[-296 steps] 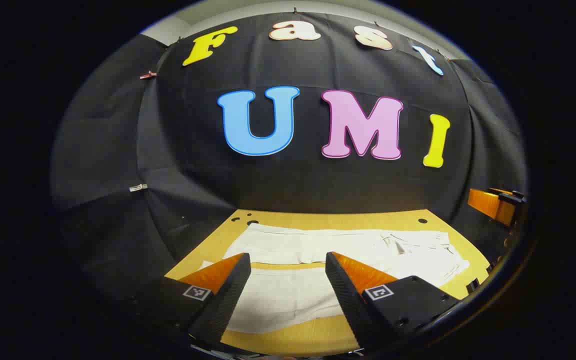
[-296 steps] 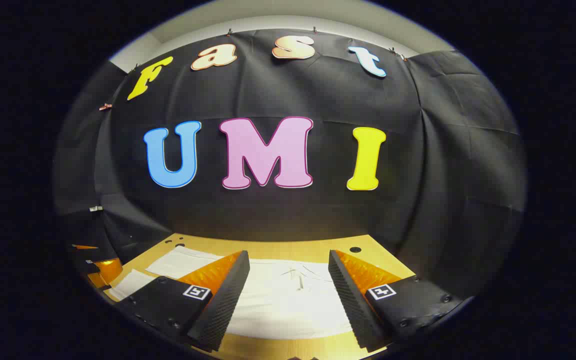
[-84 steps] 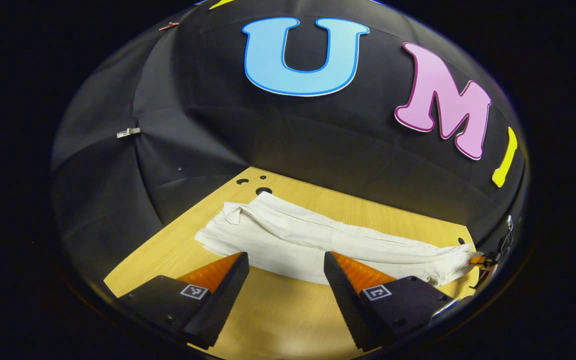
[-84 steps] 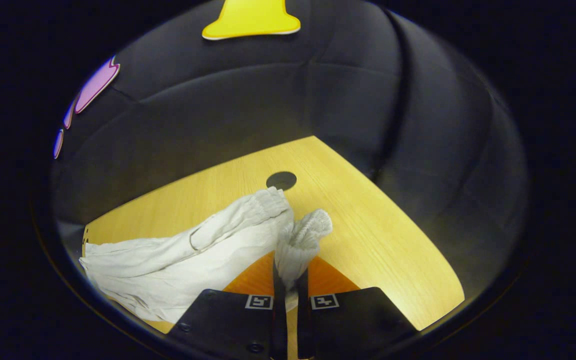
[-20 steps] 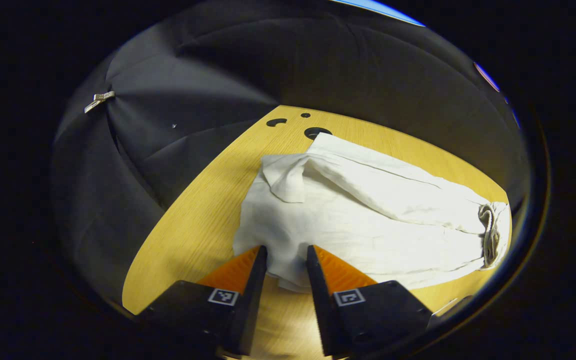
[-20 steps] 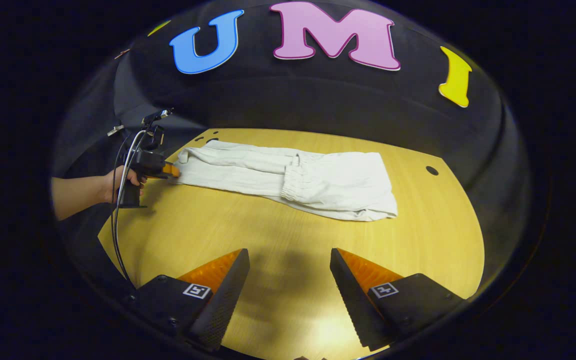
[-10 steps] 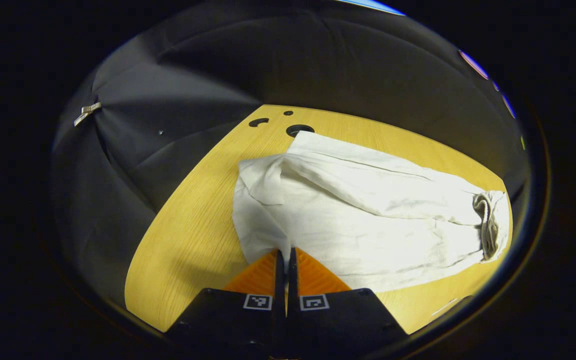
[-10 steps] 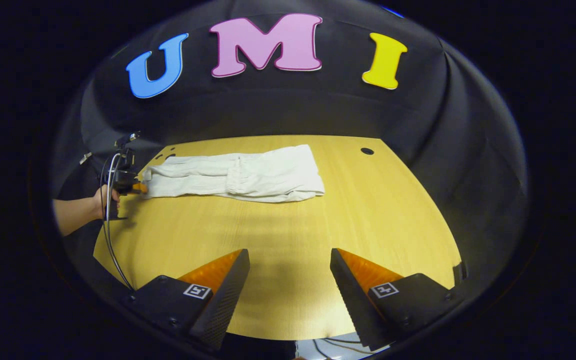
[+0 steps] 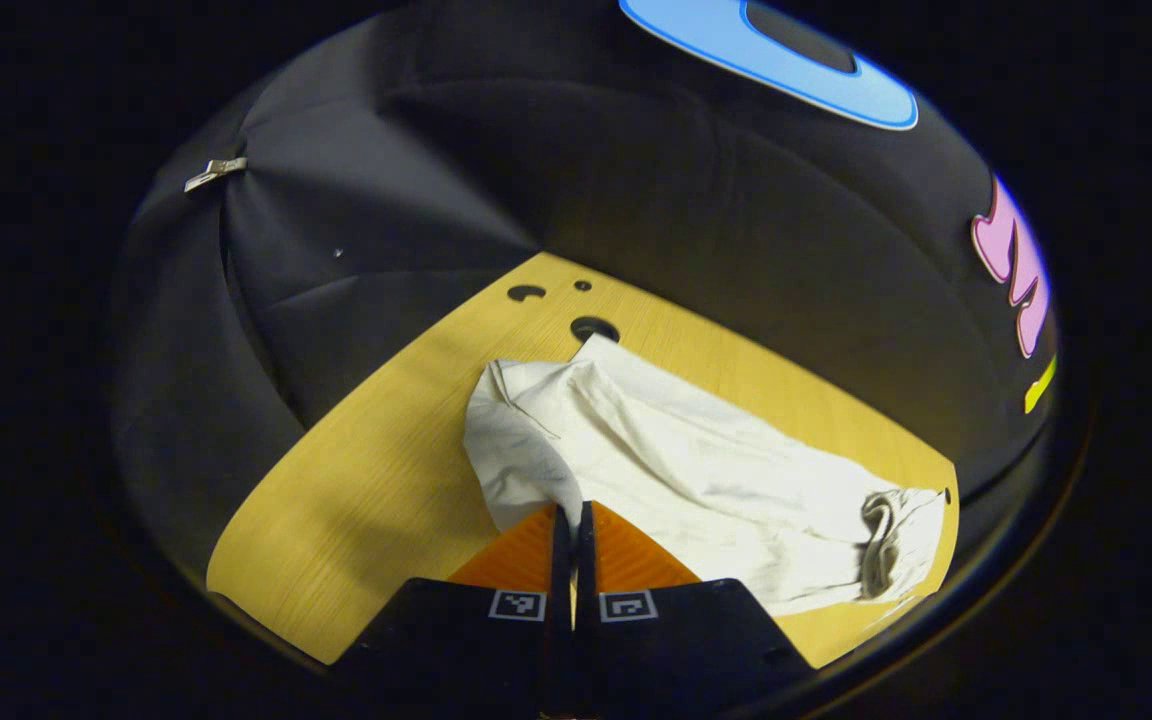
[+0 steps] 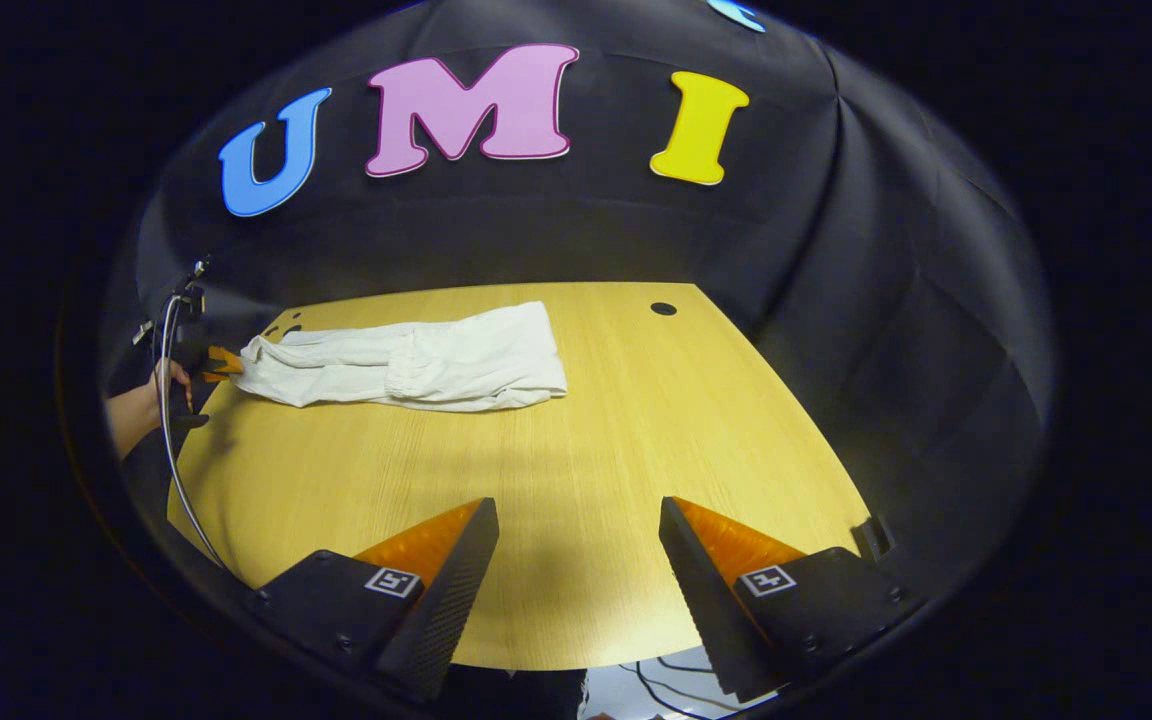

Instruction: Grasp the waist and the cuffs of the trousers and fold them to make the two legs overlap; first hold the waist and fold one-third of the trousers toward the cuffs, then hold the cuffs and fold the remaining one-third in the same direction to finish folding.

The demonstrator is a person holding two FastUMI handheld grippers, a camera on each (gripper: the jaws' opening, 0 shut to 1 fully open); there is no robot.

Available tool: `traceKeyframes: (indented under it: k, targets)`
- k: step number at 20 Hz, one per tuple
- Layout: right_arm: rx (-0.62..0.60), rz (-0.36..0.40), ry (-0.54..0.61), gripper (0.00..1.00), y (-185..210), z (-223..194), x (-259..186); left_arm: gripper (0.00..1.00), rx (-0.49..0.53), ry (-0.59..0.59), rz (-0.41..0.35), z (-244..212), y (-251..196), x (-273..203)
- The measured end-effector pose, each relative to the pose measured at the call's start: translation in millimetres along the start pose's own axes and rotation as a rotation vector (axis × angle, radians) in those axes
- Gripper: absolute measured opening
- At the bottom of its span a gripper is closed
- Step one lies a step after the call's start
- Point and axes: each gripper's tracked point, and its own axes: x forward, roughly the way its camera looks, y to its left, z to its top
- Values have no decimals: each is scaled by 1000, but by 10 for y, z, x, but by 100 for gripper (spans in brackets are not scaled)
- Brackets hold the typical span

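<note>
The white trousers (image 9: 706,470) lie on the wooden table (image 9: 356,500), legs overlapped, with the gathered waist (image 9: 878,545) folded over onto them. In the left gripper view my left gripper (image 9: 570,512) is shut on the cuff end, which lifts off the table. In the right gripper view the trousers (image 10: 416,365) lie at the far left of the table (image 10: 586,470), and the left gripper (image 10: 221,362) pinches their left end, held by a hand (image 10: 148,400). My right gripper (image 10: 578,515) stands open over bare table near the front edge, holding nothing.
Round holes (image 9: 594,328) pierce the table near the far corner, and another hole (image 10: 663,309) lies at the back right. A cable (image 10: 176,440) hangs from the left gripper. Black cloth walls close in the table on all sides.
My left gripper closed on the cuffs and has raised them a little. The right gripper, open, has drawn back from the trousers toward the front of the table.
</note>
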Motion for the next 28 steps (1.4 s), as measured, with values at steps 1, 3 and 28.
traceKeyframes:
  k: [1, 3, 28]
  targets:
    - [11, -3, -5, 99, -59, 19, 5, 5, 8, -15, -9, 100, -86, -61]
    - [25, -2, -18, 99, -166, 81, 43, 5, 34, -46, -22, 265, -277, -179]
    - [50, 144, -48, 99, -1538, 436, 798, 5, 221, -176, -360, -101, -4287, -1362]
